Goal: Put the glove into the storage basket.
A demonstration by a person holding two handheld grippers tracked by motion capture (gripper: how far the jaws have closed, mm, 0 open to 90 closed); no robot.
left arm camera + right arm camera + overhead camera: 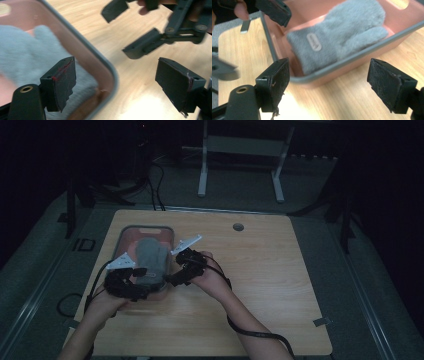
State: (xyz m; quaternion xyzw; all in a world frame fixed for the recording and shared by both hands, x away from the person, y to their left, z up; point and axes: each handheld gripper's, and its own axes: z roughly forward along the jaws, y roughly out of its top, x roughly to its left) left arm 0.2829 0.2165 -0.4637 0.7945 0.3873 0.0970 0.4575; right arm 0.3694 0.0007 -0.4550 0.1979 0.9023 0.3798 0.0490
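I see a pale wooden counter in a dark room, grey floor around. A grey mitten lies in the pink tray. Left tongs and right tongs are spread, empty.

High view: a camera above the person's side looks forward and down over the whole table and the floor beyond. Left gripper view: close above the tray corner, looking down past its own fingers. Right gripper view: close, low, facing the tray side. All three share the tray and mitten.
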